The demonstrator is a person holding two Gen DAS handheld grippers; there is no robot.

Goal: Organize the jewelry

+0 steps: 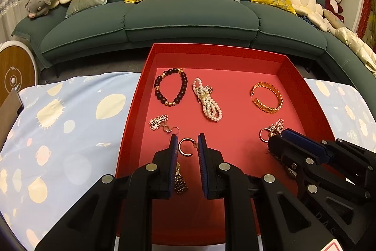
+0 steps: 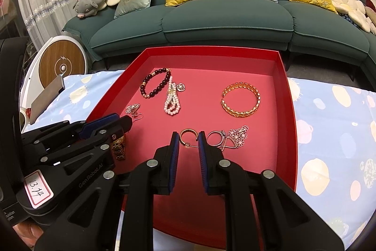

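A red tray (image 1: 212,48) (image 2: 285,95) lies on a blue patterned cloth and holds the jewelry. At the back lie a dark bead bracelet (image 1: 171,89) (image 2: 155,83), a pearl bracelet (image 1: 208,101) (image 2: 172,101) and a gold bangle (image 1: 268,98) (image 2: 240,100). My left gripper (image 1: 187,141) (image 2: 124,120) hangs narrowly open over a gold hoop (image 1: 185,147), with a gold watch (image 1: 180,181) (image 2: 118,147) beneath its left finger. My right gripper (image 2: 188,138) (image 1: 279,137) is narrowly open just before a gold ring (image 2: 188,134). A silver ring (image 2: 216,137) and a flower earring (image 2: 238,135) lie to its right. Neither gripper holds anything.
A second flower earring (image 1: 158,121) (image 2: 132,108) lies near the tray's left wall. Behind the tray stands a green sofa (image 1: 188,15) with cushions and plush toys. A round wooden-faced device (image 2: 62,66) stands at the left. The tray's middle and near floor are bare.
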